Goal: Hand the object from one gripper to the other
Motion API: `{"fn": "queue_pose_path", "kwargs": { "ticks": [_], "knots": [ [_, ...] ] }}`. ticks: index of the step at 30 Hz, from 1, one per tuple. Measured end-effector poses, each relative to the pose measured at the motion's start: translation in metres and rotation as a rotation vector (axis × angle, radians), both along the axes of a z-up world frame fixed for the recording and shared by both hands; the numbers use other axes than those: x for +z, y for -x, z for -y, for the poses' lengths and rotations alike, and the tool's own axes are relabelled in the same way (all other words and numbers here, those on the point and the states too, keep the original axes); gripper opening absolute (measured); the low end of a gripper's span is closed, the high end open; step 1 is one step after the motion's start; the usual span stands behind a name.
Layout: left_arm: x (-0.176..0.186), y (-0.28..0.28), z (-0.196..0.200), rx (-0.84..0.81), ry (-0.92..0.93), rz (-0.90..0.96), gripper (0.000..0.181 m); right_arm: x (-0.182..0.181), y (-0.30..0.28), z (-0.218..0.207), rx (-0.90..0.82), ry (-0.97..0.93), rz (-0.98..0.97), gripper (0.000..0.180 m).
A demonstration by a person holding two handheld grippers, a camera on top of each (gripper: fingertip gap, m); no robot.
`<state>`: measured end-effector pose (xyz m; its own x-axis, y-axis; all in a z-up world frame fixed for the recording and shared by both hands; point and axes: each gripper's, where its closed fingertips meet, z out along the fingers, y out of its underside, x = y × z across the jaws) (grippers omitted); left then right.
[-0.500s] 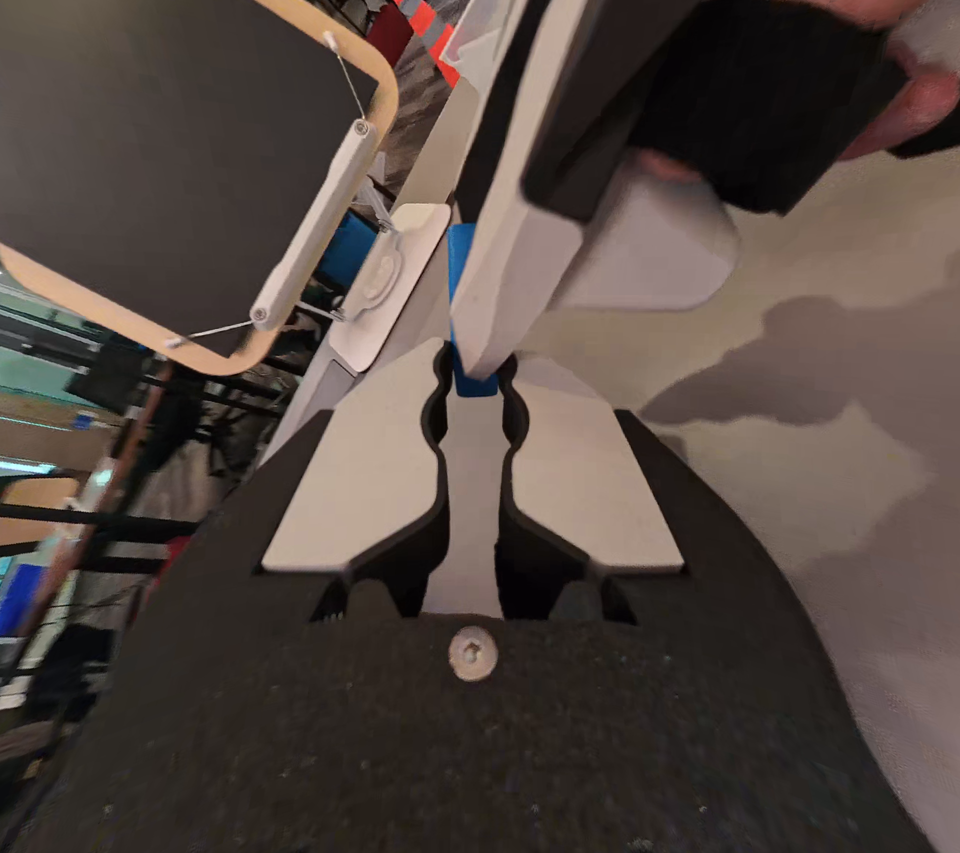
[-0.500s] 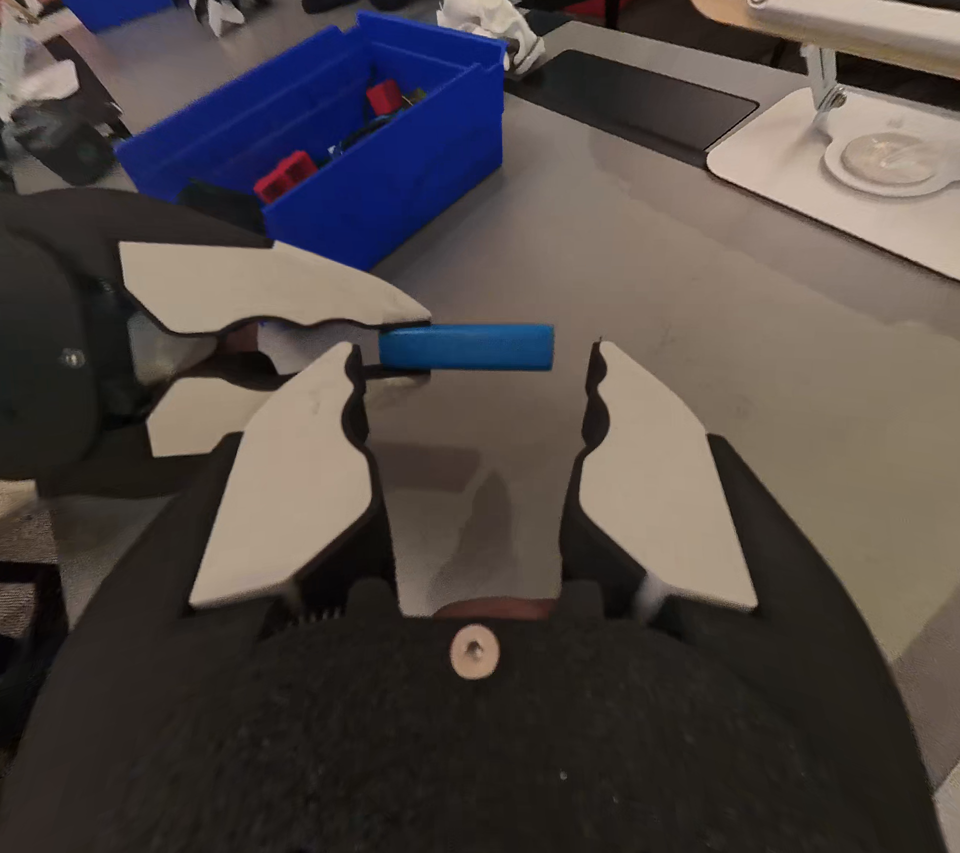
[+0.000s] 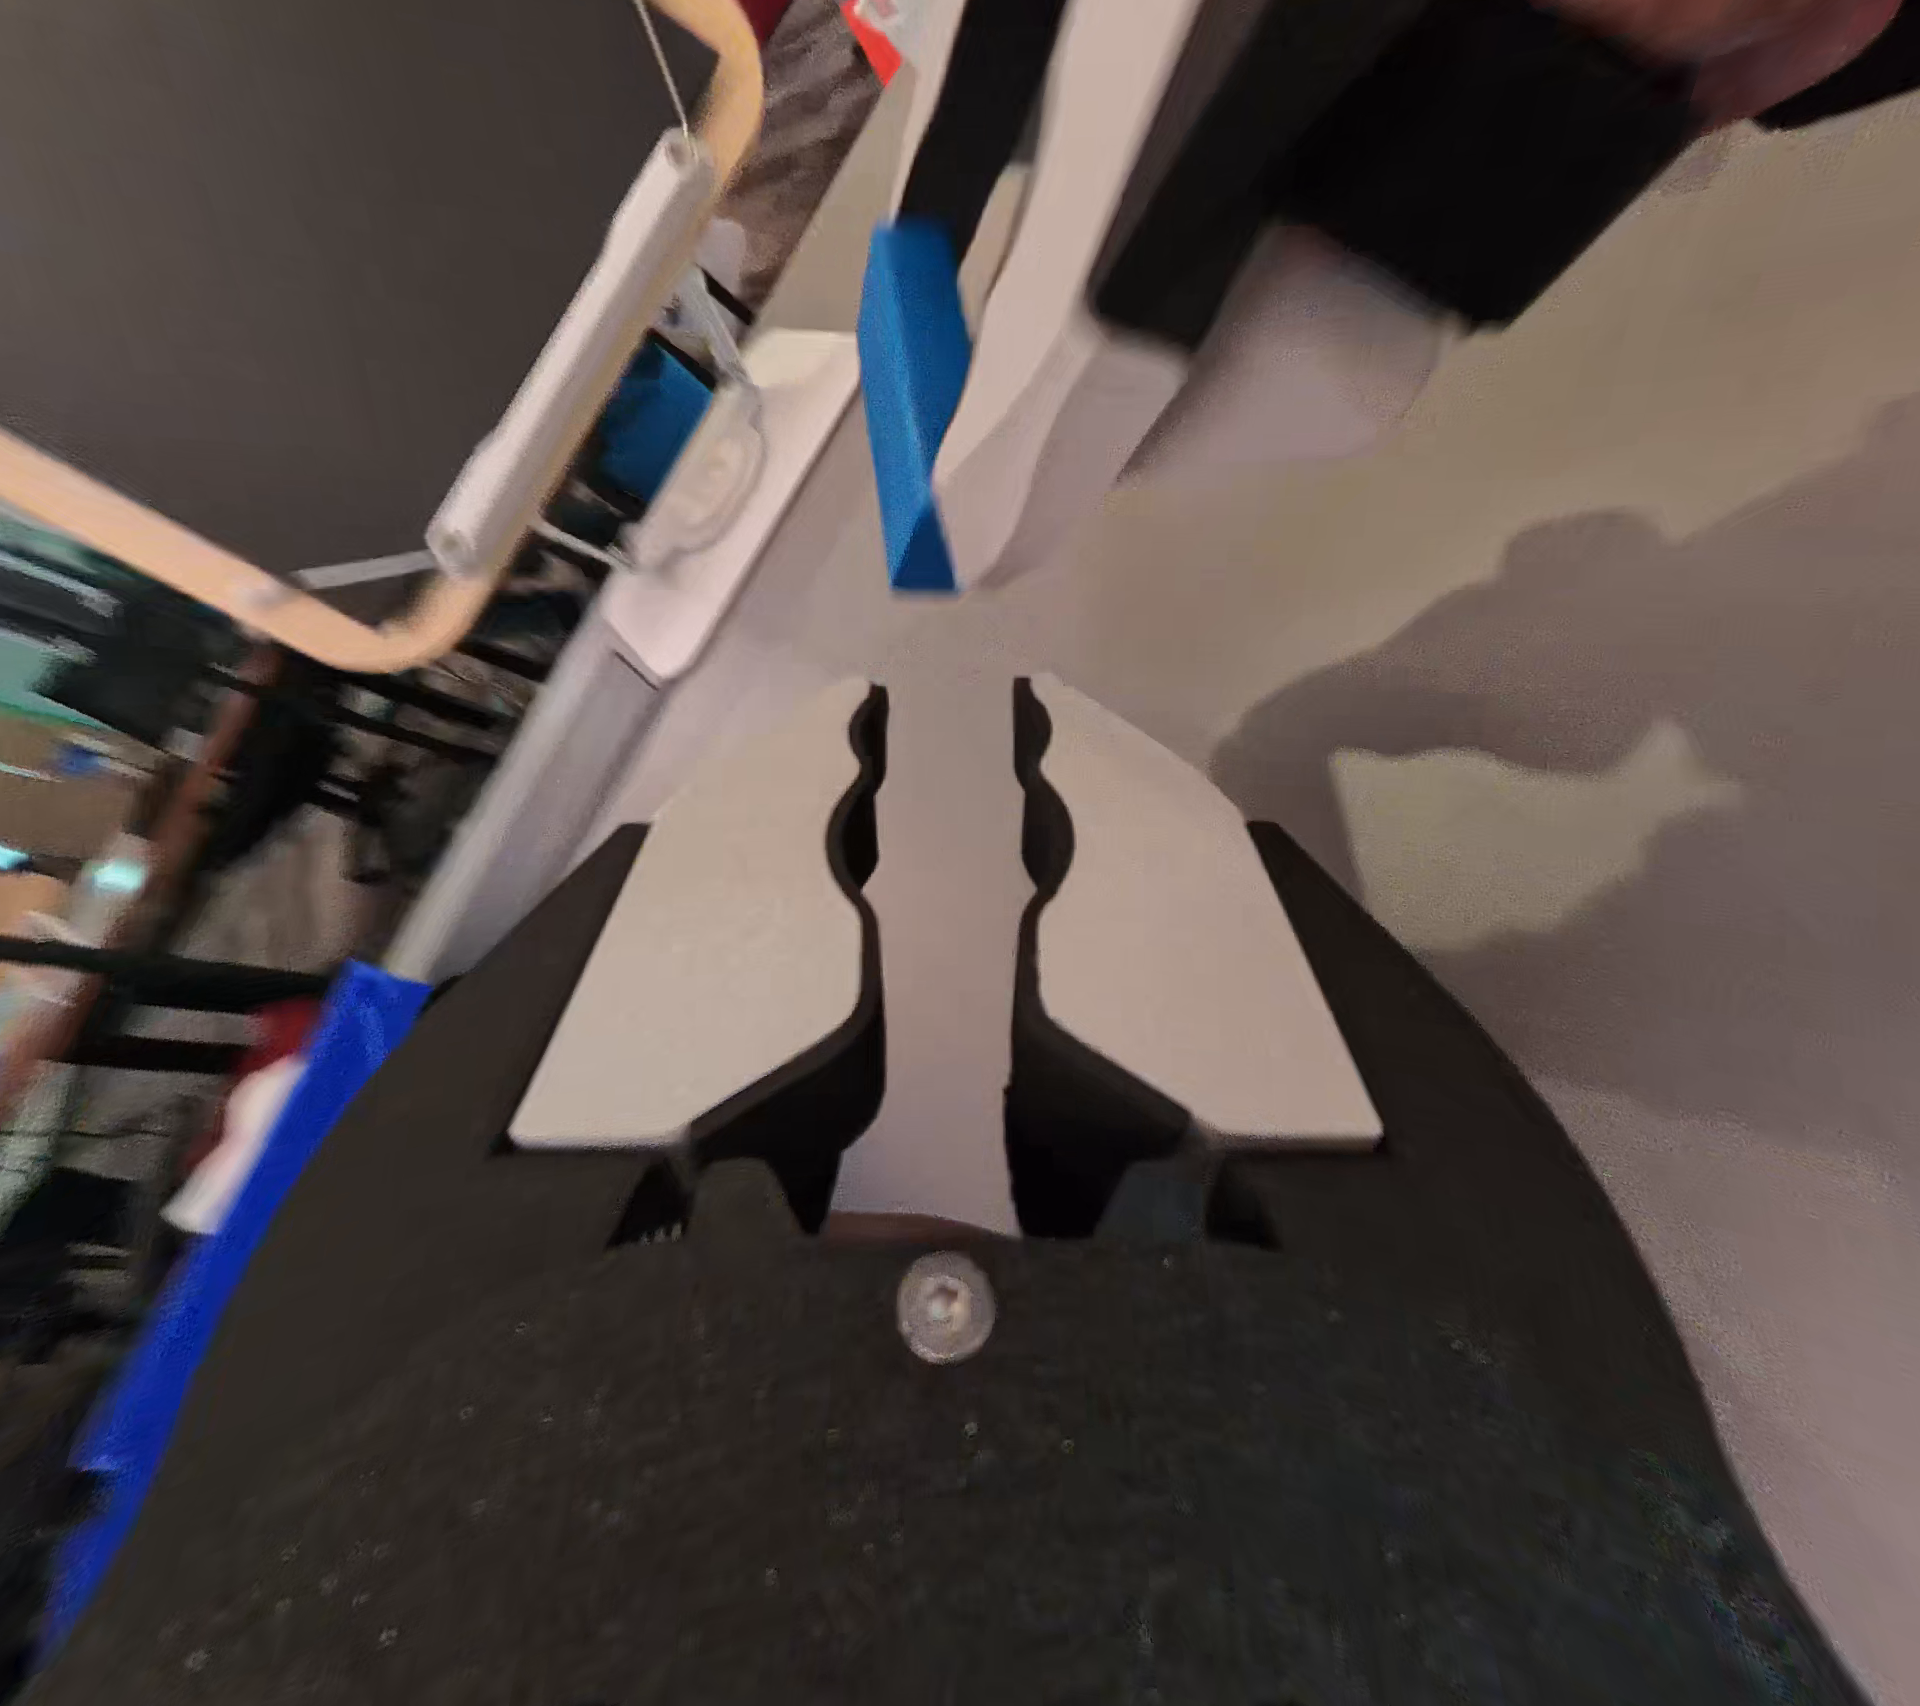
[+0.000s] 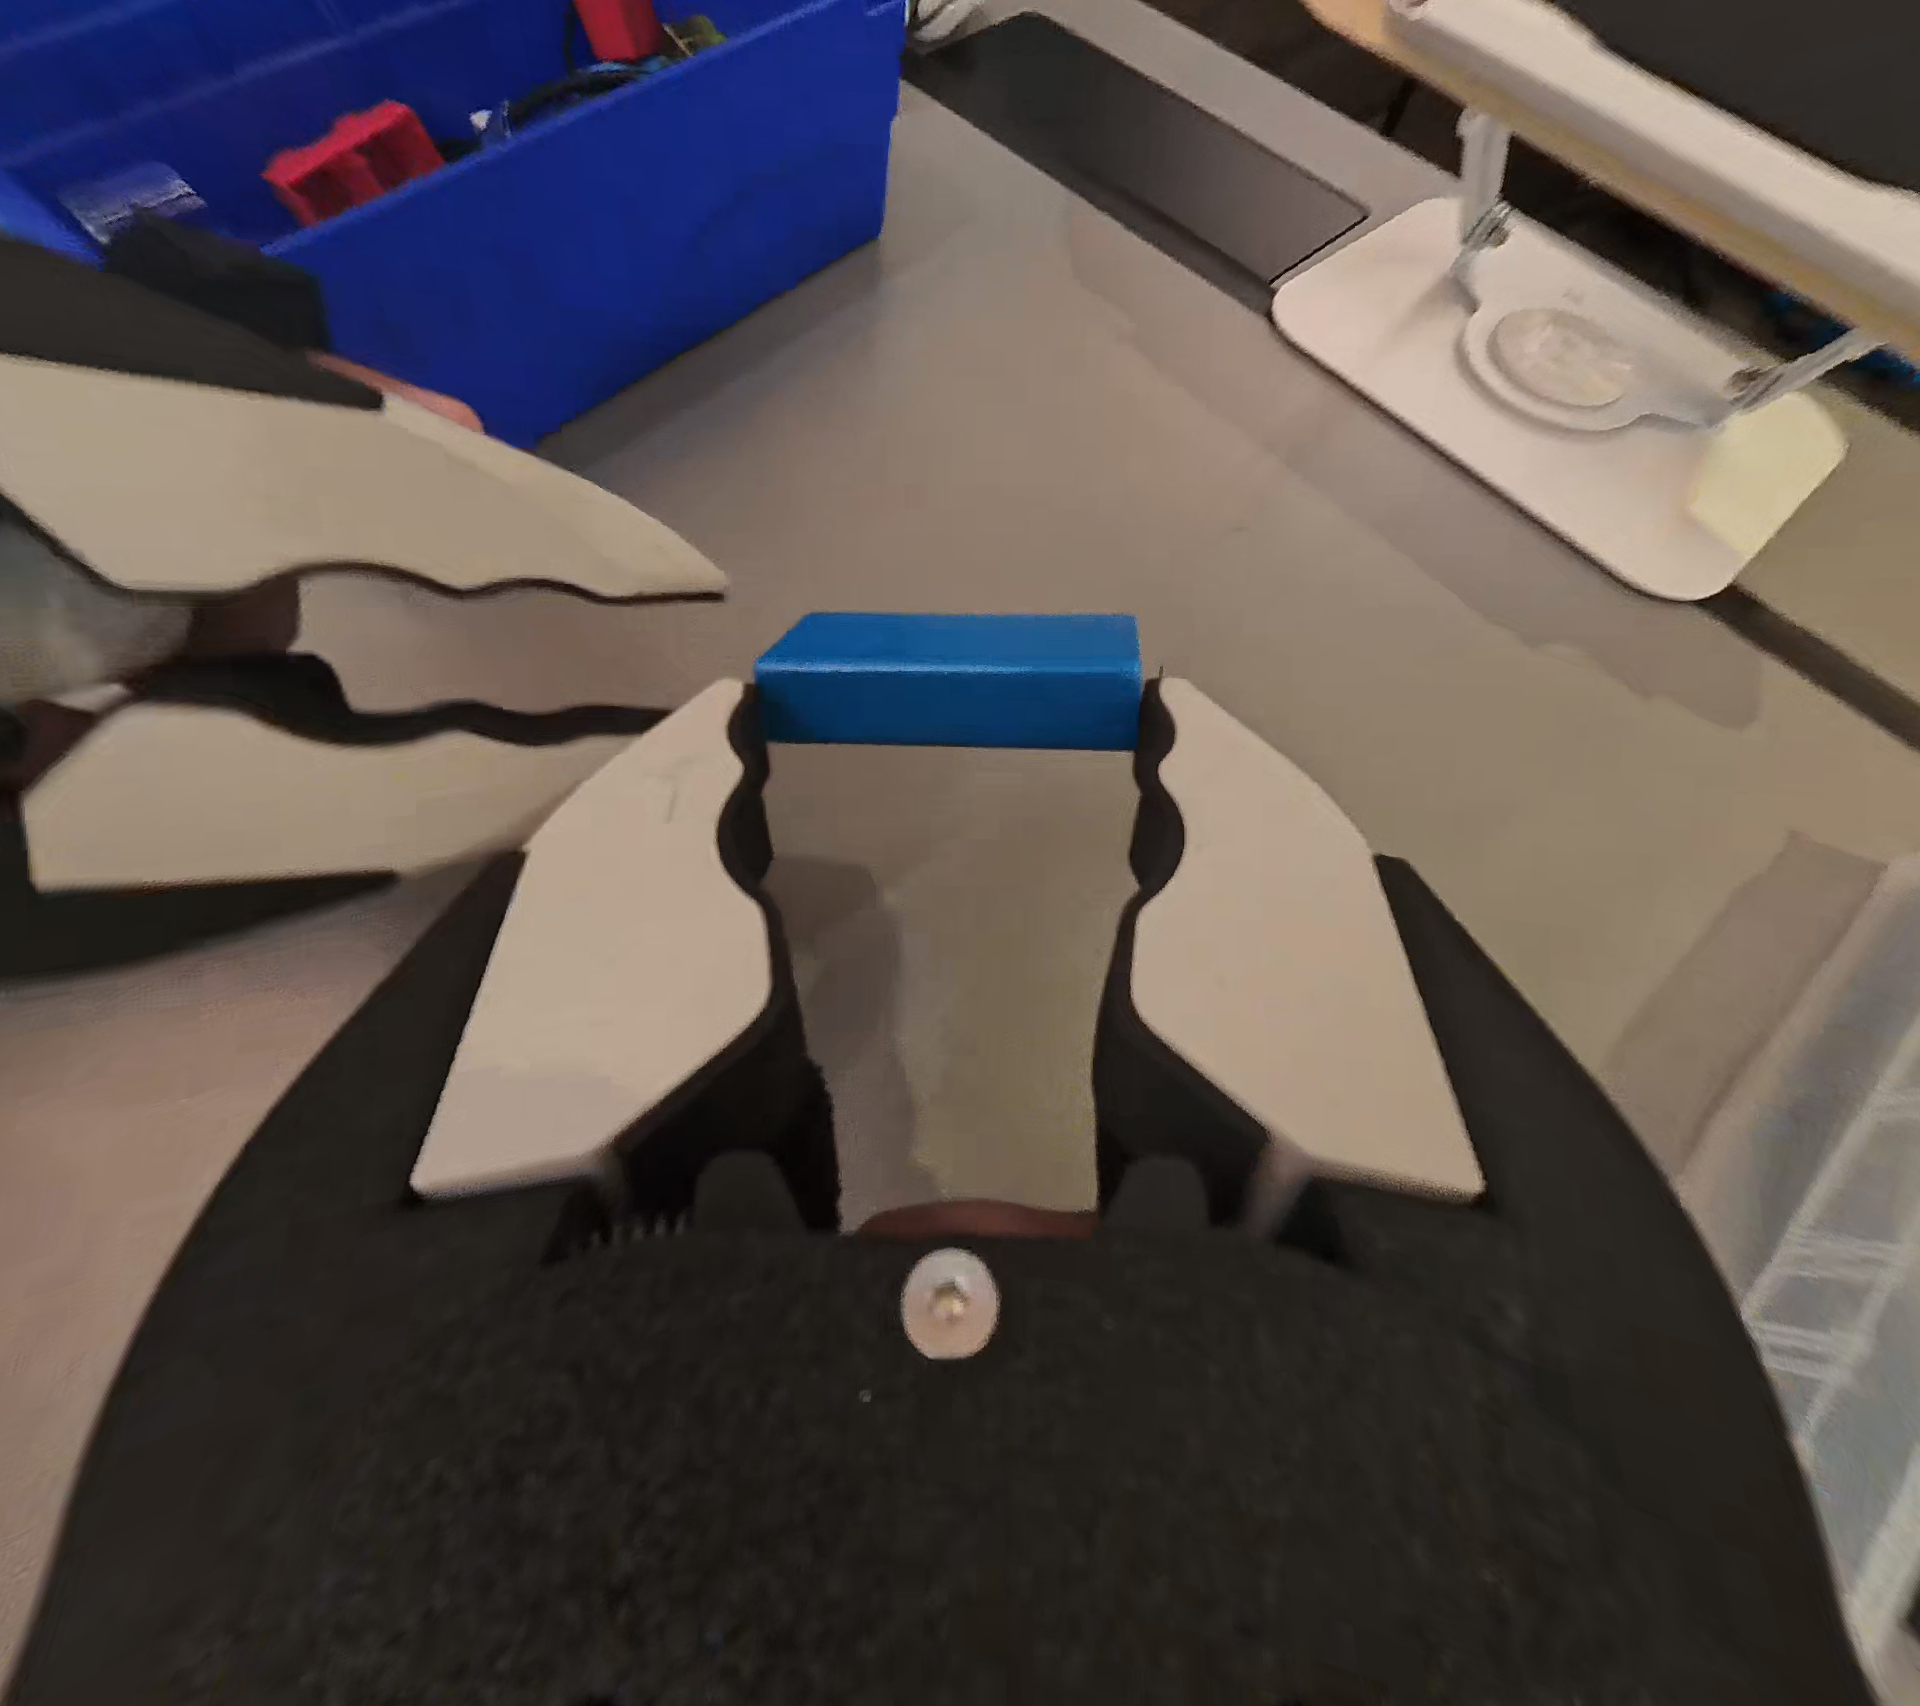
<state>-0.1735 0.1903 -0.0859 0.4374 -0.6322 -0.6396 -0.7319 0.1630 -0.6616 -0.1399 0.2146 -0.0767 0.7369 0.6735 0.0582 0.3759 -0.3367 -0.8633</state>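
A blue block point(image 4: 945, 690) is clamped end to end between the tips of my right gripper point(image 4: 948, 688), which holds it above the grey table point(image 4: 1039, 461). My left gripper point(image 3: 948, 690) has its jaws a narrow gap apart with nothing between them. It also shows in the right wrist view point(image 4: 686, 648), just left of the block and apart from it. In the left wrist view the blue block point(image 3: 914, 409) hangs ahead of my fingertips, against a white finger point(image 3: 1039, 409) of the right gripper, with a person's hand behind it.
A blue bin point(image 4: 623, 254) with red parts stands at the back left. A dark screen on a white stand point(image 4: 1507, 409) is at the back right, a black pad point(image 4: 1143, 129) between them. A clear plastic container point(image 4: 1818, 1137) sits at the right edge.
The right gripper has shut on the blue block. The left gripper has let go of it and drawn back, so the block now stands clear of its tips.
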Motion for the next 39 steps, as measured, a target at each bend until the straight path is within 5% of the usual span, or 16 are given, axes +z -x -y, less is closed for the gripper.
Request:
{"fn": "queue_pose_path", "kwargs": {
  "ticks": [3, 8, 21, 24, 28, 35, 39],
  "knots": [
    [-0.007, 0.012, 0.001, 0.022, 0.287, 0.253, 0.025, 0.011, -0.009, -0.001, 0.078, -0.125, 0.016, 0.068],
    [0.021, 0.004, 0.005, -0.063, 0.713, 0.657, 0.063, 0.004, -0.012, 0.004, 0.176, -0.362, 0.229, 0.068],
    [0.002, -0.007, 0.019, -0.12, 0.771, 0.576, 0.055, -0.02, 0.048, 0.04, 0.356, -0.572, 0.533, 0.068],
    [0.0, -0.004, 0.019, -0.128, 0.792, 0.583, 0.033, -0.022, 0.053, 0.043, 0.361, -0.592, 0.561, 0.068],
    [0.001, -0.002, 0.017, -0.127, 0.805, 0.579, 0.033, -0.021, 0.055, 0.042, 0.352, -0.591, 0.554, 0.068],
    [0.021, 0.005, 0.014, -0.171, 0.794, 0.689, 0.033, -0.01, 0.045, 0.047, 0.35, -0.375, 0.202, 0.076],
    [0.054, 0.011, 0.02, -0.293, 0.816, 0.865, 0.033, -0.009, 0.041, 0.051, 0.392, 0.102, -0.315, 0.071]
  ]
}}
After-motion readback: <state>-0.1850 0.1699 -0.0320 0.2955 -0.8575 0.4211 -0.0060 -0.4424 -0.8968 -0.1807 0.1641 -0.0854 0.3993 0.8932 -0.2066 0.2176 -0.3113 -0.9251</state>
